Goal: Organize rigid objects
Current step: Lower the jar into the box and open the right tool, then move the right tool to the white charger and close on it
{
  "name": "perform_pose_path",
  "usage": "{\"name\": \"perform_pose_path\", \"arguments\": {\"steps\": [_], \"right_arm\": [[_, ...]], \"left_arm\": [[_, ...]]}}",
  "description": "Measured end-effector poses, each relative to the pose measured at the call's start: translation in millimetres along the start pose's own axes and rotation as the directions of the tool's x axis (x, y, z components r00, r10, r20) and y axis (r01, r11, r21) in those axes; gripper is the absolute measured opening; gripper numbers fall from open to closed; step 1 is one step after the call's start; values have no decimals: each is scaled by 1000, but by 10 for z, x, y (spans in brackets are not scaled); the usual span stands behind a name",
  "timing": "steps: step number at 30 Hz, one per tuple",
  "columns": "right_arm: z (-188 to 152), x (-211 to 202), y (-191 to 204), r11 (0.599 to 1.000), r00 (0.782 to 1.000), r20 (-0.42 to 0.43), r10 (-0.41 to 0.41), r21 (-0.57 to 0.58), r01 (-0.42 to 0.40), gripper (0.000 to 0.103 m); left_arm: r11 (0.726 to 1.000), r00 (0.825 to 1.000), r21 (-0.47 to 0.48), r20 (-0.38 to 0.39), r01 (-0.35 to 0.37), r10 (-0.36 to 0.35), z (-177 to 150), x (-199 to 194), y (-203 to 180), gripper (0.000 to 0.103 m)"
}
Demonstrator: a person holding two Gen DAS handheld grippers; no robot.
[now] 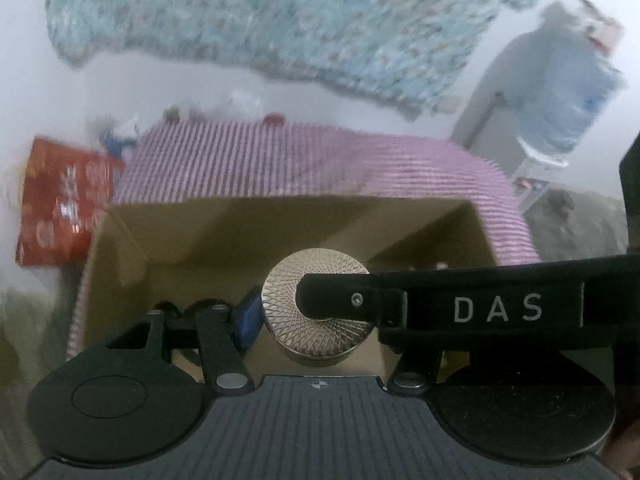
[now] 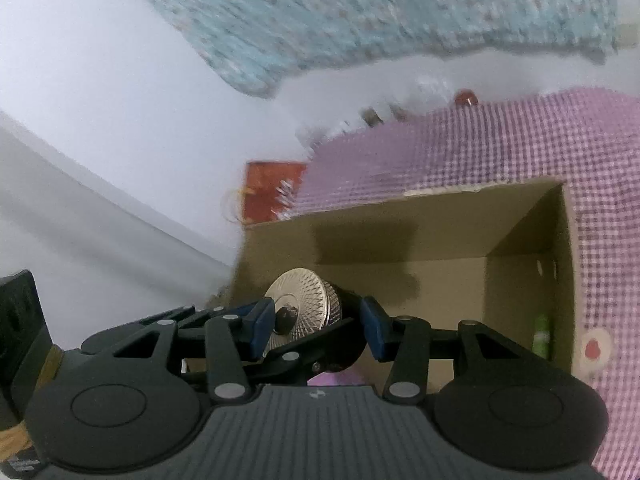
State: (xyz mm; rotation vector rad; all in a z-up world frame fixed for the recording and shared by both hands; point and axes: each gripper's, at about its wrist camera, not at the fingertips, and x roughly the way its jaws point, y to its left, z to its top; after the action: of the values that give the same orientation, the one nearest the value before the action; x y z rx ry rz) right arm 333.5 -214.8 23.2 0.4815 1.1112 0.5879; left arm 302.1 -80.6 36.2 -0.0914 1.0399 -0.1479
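A round metal tin with an engraved lid (image 1: 316, 304) sits between the blue pads of my left gripper (image 1: 312, 316), which is shut on it over the open cardboard box (image 1: 168, 240). My right gripper's black finger marked DAS (image 1: 480, 306) crosses the lid from the right. In the right wrist view the tin (image 2: 306, 304) sits between the blue pads of my right gripper (image 2: 316, 326), held by the left gripper's black finger (image 2: 312, 344) at the near left corner of the box (image 2: 440, 240). The right pads stand apart from the tin.
The box stands on a pink checked cloth (image 2: 520, 140). A small green bottle (image 2: 541, 336) lies inside it at the right wall. A red packet (image 1: 60, 208) lies left of the box. A large water bottle (image 1: 568, 96) stands at the far right. Both views are blurred.
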Motion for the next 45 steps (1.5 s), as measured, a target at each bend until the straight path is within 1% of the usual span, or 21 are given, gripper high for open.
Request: {"name": "perform_pose_path", "arguments": {"steps": [4,6,9,12,13,18,19,21,23,26,28,30,31,34,36,39,40,42,45], "right_arm": [[160,374,-201,999,998,-60,-11,30,13,51],[172,489,-283,999,997,-82,-11,41,14,51],[194,620,-382,998,994,-106,-10,54,16,51],[183,728,-440,998,992,-127,-20,51,27,50],[182,756,-449,998,991,-130,-24,50,30,50],[163,798,-491,998,993,-115,-13,67,20,50],[154,771,-482,998,994,-105,-5,68,12,50],[144,652,-449,998,997,-78,0,61,4,50],[128,472,-395,998,999,-38,26,55,-24,50],[61,92,-292,997,997,41,68,46,-70,50],[-35,-226,-215,994,989,100,105,30,-108,50],[-167,-561,-109,990,977,163,139,-7,-140,50],[-242,-719,-62,988,968,196,153,-29,-150,50],[-539,-1177,26,983,942,281,184,-69,-171,50],[-781,-1447,39,979,923,327,205,-87,-186,50],[-1121,-1691,30,979,909,364,202,-95,-180,50],[-1245,-1731,24,980,907,371,197,-97,-173,50],[-1472,-1725,22,984,911,373,174,-101,-147,51],[-1781,-1587,61,989,931,341,126,-111,-93,51]], "left_arm": [[999,998,-39,-62,-29,27,67,314,121,58],[998,996,-52,-87,-41,36,89,422,165,58],[997,993,-47,-108,-61,56,68,524,170,58],[996,989,-20,-115,-91,88,42,607,133,58],[994,988,-13,-114,-105,102,35,626,125,59],[995,991,-35,-102,-93,89,46,581,170,61],[995,992,-38,-96,-88,84,59,545,170,64],[995,994,-35,-74,-88,85,73,434,155,70],[995,995,-37,-45,-88,86,79,260,141,80],[997,999,-63,-4,-52,52,63,-52,136,81],[997,999,-67,33,-36,39,15,-307,134,85],[998,996,-61,84,-31,36,-54,-574,106,86],[998,994,-51,109,-25,31,-108,-706,90,88],[999,984,-33,175,0,6,-339,-1059,55,93],[1000,981,-25,196,14,-9,-524,-1237,91,93],[999,979,-23,204,35,-30,-800,-1408,178,94],[999,979,-25,201,43,-37,-912,-1443,217,94],[998,979,-24,197,51,-46,-1121,-1495,280,94],[999,981,-15,190,48,-44,-1437,-1501,372,94]]}}
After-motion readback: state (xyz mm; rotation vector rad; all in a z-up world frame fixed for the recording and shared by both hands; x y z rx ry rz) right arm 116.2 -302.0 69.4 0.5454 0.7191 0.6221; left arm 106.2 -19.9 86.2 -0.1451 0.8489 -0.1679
